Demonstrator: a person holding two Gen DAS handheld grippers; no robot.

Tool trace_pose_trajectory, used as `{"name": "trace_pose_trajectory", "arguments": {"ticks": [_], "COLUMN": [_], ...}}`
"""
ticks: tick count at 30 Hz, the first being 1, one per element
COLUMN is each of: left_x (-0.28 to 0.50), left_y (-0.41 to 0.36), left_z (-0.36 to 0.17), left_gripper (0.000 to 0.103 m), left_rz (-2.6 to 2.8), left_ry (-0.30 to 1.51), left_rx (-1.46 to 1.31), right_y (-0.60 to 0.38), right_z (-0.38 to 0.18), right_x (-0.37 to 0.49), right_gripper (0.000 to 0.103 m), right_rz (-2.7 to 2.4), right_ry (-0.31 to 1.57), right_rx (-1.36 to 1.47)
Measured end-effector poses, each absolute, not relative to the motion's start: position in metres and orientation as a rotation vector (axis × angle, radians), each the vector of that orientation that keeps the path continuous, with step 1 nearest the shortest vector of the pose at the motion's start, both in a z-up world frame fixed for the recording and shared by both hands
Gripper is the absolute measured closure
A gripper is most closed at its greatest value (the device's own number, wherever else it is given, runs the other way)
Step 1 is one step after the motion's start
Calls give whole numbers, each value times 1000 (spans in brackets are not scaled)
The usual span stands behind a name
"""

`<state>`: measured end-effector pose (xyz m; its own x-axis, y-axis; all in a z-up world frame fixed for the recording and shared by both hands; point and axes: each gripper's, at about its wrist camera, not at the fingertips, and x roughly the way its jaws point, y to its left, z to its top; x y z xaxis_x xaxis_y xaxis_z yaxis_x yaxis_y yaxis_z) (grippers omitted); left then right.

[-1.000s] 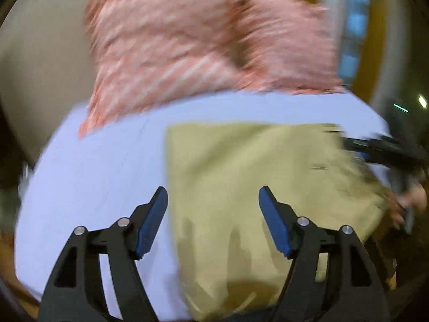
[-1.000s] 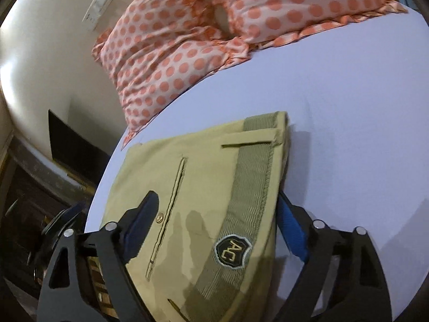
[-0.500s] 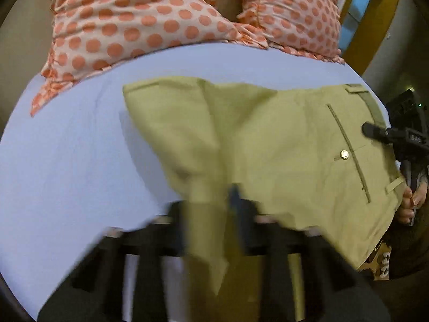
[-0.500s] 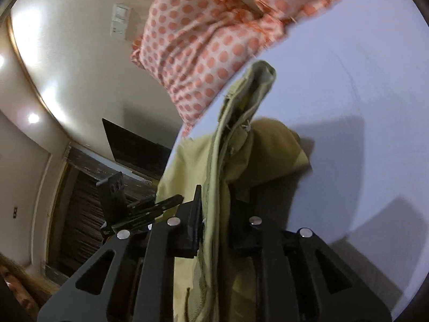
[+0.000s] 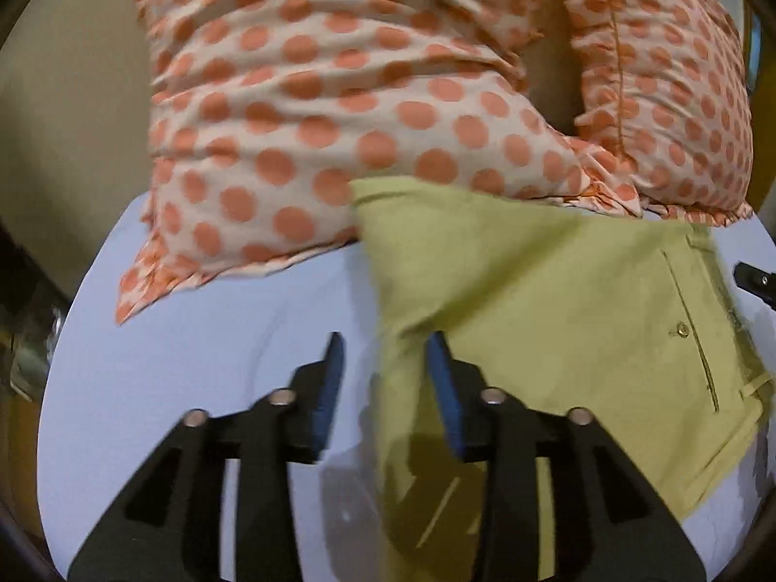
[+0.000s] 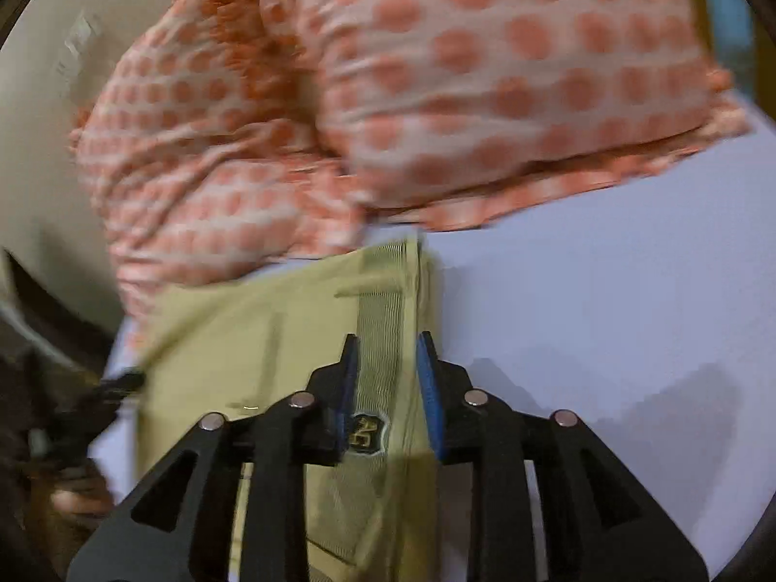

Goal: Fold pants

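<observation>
Two tools stand partly open over the folded olive-green cotton pants on the pale lavender bed sheet. The left tool straddles the pants' left edge, the right tool the ribbed waistband; neither grips. Ahead lie orange-dotted pillows.

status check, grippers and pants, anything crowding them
Left gripper open, pants' side edge between its pads. Right gripper open, straddling waistband. Khaki pants folded flat on bed sheet. Polka-dot pillows touching the pants' far edge.
</observation>
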<state>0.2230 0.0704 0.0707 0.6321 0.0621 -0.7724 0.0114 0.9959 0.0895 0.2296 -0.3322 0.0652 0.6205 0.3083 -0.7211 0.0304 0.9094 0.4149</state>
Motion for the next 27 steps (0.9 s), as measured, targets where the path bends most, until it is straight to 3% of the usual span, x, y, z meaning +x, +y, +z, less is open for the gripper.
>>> {"name": "trace_pose_trajectory", "arguments": {"ticks": [1, 2, 3, 4, 11, 27], "left_x": [209, 190, 176, 152, 39, 38], "left_y": [76, 81, 84, 86, 51, 41], "left_z": [74, 77, 79, 83, 65, 21], "left_gripper": [40, 31, 12, 2, 2, 2], "left_rz": [49, 73, 84, 94, -14, -47], "left_ry": [869, 854, 841, 817, 843, 920], "left_rx": [97, 111, 118, 122, 96, 37], "right_y": [-337, -338, -335, -329, -246, -195], "right_z": [71, 76, 83, 90, 74, 36], "right_x": [217, 201, 184, 159, 58, 38], "right_gripper": [31, 14, 1, 1, 1, 1], "right_rz": [140, 120, 112, 137, 173, 101], "right_ry": [867, 842, 815, 772, 826, 906], "right_rx": [389, 371, 357, 339, 117, -4]}}
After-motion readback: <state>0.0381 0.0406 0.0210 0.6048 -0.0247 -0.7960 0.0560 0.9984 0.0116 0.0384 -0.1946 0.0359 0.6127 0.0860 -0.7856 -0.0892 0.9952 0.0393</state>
